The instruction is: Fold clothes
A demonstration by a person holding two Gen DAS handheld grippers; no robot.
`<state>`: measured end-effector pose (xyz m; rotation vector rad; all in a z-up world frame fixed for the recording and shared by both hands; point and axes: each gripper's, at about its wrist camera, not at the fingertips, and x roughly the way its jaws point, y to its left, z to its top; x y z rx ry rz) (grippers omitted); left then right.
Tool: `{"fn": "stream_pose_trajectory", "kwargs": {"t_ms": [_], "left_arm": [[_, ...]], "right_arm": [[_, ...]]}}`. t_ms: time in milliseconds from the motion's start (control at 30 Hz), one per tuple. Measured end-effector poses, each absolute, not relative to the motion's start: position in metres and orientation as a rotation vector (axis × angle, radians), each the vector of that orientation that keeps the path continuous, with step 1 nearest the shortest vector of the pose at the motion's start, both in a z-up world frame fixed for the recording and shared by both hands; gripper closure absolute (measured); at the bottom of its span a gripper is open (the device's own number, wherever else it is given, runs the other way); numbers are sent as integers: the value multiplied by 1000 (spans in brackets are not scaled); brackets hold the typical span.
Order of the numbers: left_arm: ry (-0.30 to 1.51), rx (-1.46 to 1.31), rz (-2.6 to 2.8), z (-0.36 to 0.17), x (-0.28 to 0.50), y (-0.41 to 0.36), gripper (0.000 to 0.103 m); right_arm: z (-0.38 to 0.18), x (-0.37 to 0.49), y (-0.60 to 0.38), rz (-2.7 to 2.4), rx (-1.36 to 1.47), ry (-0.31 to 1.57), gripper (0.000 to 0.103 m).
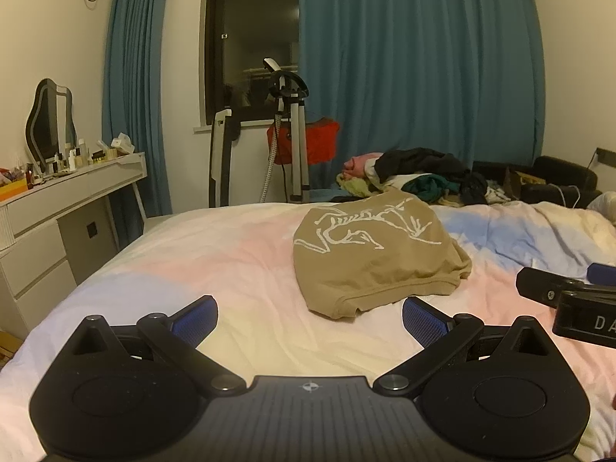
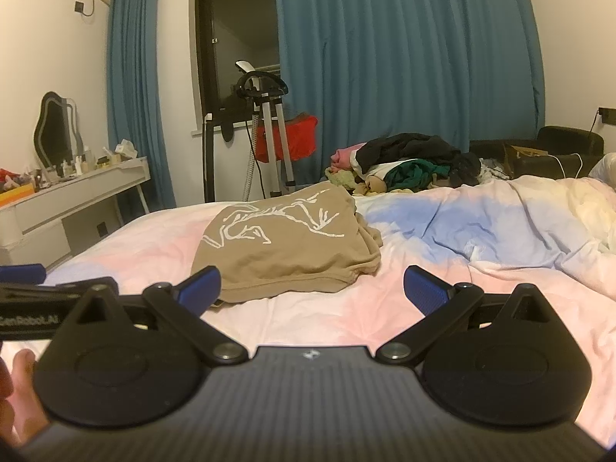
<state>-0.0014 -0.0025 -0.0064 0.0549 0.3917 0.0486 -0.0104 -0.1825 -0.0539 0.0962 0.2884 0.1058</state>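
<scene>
Blue-padded jaws stand spread wide on both handheld tools, each holding nothing: the left gripper (image 1: 310, 319) hovers low over the pastel bedcover (image 1: 238, 254), and the right gripper (image 2: 312, 288) does the same beside it, its body also showing at the right edge of the left wrist view. Just beyond the fingertips lies a folded tan garment (image 1: 373, 258) with a white skeleton-like print facing up, resting flat on the pink, blue and cream cover near the middle of the bed, apart from both tools; in the right wrist view its near hem sits just behind the left blue pad (image 2: 202, 283). Farther back, at the bed's far edge, a loose pile of clothes (image 2: 408, 165) in black, green, pink and yellow is heaped. Behind the bed stand a garment steamer (image 1: 287, 123) on metal poles with a red item hung near it, teal curtains (image 1: 415, 69) framing a dark window, and at left a white dressing table (image 1: 73, 188) crowded with small bottles below a wavy mirror. Part of a person's hand (image 2: 17, 377) shows at the lower left of the right wrist view
</scene>
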Motion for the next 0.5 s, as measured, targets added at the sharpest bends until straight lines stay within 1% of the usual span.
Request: {"fn": "stream_pose_trajectory", "kwargs": {"t_ms": [200, 367, 500], "left_arm": [[389, 69, 60, -10, 4, -6, 0], [397, 13, 57, -13, 10, 3, 0], [433, -11, 75, -22, 20, 10, 0]], "right_arm": [[-43, -15, -178, 110, 62, 253, 0], [-26, -17, -177, 52, 19, 190, 0], [-6, -24, -182, 11, -15, 96, 0]]}}
